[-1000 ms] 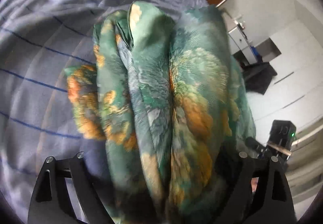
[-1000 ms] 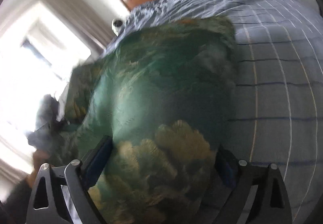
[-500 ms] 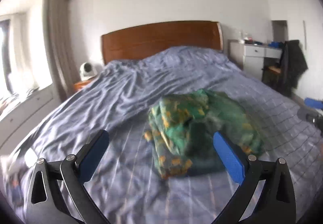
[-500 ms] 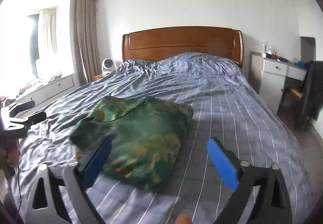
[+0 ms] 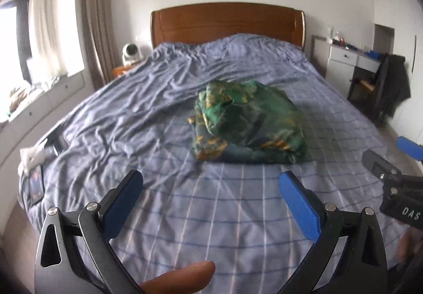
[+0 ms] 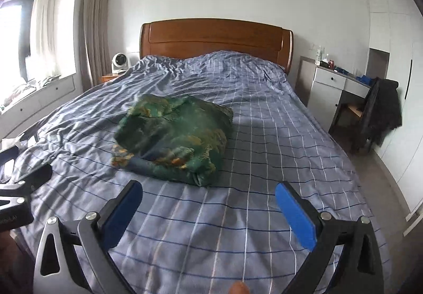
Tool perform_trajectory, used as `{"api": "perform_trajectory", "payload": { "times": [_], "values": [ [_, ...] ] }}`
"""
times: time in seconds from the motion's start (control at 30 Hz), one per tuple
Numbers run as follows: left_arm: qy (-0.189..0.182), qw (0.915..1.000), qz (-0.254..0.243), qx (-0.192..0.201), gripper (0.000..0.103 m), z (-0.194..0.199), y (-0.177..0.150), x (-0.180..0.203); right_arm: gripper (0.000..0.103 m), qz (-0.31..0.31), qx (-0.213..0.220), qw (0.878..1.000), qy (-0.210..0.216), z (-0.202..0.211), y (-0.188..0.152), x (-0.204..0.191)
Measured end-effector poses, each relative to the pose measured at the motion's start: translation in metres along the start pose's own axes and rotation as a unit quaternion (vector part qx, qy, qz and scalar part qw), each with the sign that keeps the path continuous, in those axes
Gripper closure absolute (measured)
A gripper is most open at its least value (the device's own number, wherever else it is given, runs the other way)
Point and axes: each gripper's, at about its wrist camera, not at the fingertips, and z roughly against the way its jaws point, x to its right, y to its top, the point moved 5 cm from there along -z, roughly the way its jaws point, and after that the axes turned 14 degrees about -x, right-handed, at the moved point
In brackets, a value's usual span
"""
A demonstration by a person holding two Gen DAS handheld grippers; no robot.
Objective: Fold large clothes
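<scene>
The folded garment lies mid-bed, headboard behind it.

Daylit room, fisheye on both my wrist cams.

Light comes from the window on the left, blown out in both views. Wall is evenly bright. Soft shadow right of the garment on the bed. Edges bend hard, corners vignette to black. Left view is softer, garment slightly smeared; right view sharper. My finger at the bottom is out of focus.
</scene>
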Motion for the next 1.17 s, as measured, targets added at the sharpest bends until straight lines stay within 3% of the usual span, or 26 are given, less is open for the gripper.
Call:
{"api": "perform_trajectory", "payload": {
  "times": [0.13,0.43,0.83,1.03,1.17],
  "values": [
    [0.009,0.9998,-0.010,-0.016,0.000,0.000,-0.007,0.009,0.001,0.003,-0.022,1.000,0.016,0.014,0.001,-0.008],
    [0.013,0.9988,-0.025,-0.040,0.000,-0.008,-0.011,0.029,0.001,-0.011,-0.038,0.999,-0.010,0.015,-0.011,-0.001],
    [0.019,0.9989,-0.026,-0.032,0.000,-0.006,-0.011,0.032,0.001,-0.003,-0.042,0.999,-0.016,0.022,-0.019,-0.005],
    [-0.003,0.9993,-0.024,-0.030,0.000,-0.003,-0.013,0.035,0.001,0.000,-0.045,0.999,-0.018,0.024,-0.022,-0.005],
    [0.010,0.9994,-0.027,-0.021,0.000,0.000,-0.014,0.038,0.001,-0.002,-0.046,0.999,-0.018,0.025,-0.024,-0.003]
  ]
}}
